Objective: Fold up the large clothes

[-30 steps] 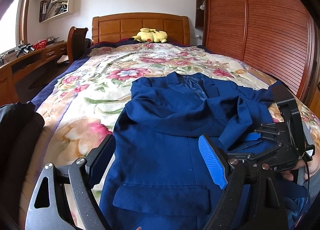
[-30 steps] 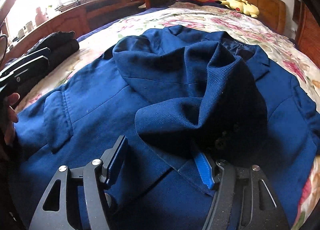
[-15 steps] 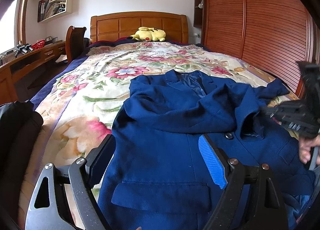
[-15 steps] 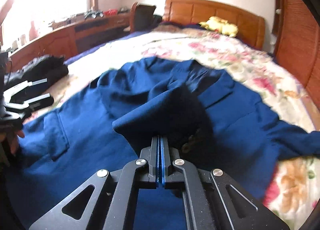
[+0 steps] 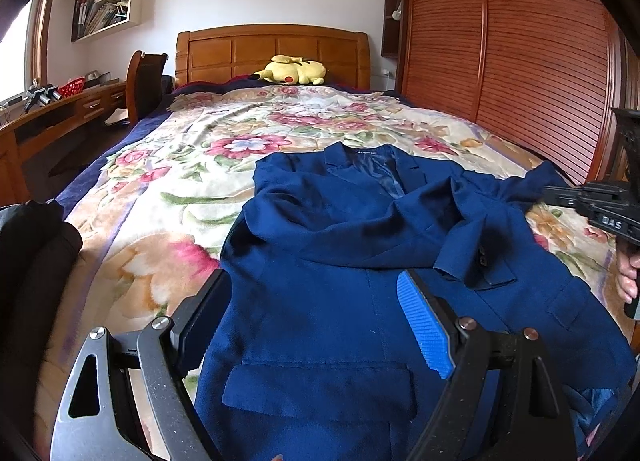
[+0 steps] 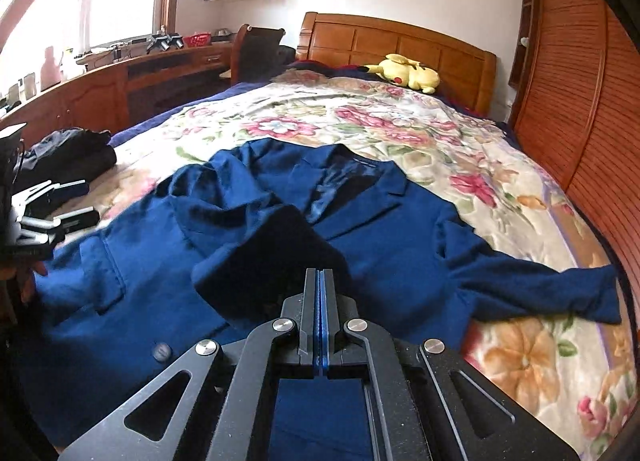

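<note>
- Right claw [image 6: 320, 281] is pinched together on a dark fold of the blue jacket [image 6: 380, 245], seemingly a sleeve cuff, raised above the chest; best drawn across evenly, then laid flat without bunching
- Left claw [image 5: 316, 317] hangs apart, empty, over the jacket's lower front; it could pin the hem
- Jacket lies face-up on the floral bed [image 5: 180, 165], its other sleeve [image 6: 540, 293] trailing sideways
- Writing: "DAS" on the right claw's body; jacket's neck label unreadable
</note>
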`<state>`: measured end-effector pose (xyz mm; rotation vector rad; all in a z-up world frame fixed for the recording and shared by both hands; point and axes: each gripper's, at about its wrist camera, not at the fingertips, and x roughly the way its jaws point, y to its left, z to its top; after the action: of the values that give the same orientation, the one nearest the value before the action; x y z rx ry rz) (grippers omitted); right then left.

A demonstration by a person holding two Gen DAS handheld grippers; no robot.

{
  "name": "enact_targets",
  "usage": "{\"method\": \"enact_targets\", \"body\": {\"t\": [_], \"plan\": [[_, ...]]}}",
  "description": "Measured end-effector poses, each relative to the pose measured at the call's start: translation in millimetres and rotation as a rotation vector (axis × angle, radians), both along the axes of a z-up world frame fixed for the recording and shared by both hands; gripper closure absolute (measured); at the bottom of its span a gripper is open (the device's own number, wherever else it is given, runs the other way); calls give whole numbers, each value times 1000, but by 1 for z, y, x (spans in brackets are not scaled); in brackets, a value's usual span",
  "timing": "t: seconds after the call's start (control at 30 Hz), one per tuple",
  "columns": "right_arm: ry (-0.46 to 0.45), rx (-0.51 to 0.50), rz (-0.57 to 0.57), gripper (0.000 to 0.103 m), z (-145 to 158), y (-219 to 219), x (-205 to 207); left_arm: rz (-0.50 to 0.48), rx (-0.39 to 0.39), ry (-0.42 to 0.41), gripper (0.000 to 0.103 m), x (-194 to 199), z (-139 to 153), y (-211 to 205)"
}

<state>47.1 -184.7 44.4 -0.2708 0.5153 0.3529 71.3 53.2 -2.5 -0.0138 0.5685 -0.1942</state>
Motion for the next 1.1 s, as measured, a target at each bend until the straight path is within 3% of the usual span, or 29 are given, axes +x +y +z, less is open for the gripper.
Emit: {"method": "enact_targets", "body": {"t": [0.07, 0.1, 0.13, 0.27, 0.57, 0.7, 0.8, 1.1], "plan": [[8, 16, -13, 78, -1, 14, 4, -1, -4, 0, 18, -1, 0, 1], [18, 33, -15, 56, -1, 18, 8, -3, -7, 1, 18, -2, 1, 2], [32, 56, -16, 42, -2, 24, 13, -4, -9, -1, 18, -4, 2, 3], [79, 63, -39, 41, -9, 45, 31, -4, -15, -2, 18, -8, 4, 8], [262, 22, -84, 42, -37, 61, 88, 0, -33, 16, 18, -10, 0, 22], [294, -10, -77, 72, -43, 63, 104, -1, -50, 32, 18, -10, -3, 27], [269, -45, -54, 96, -39, 64, 101, -4, -53, 33, 18, -12, -3, 28], [126, -255, -45, 100, -5, 57, 68, -7, -30, 21, 18, -15, -1, 25]]}}
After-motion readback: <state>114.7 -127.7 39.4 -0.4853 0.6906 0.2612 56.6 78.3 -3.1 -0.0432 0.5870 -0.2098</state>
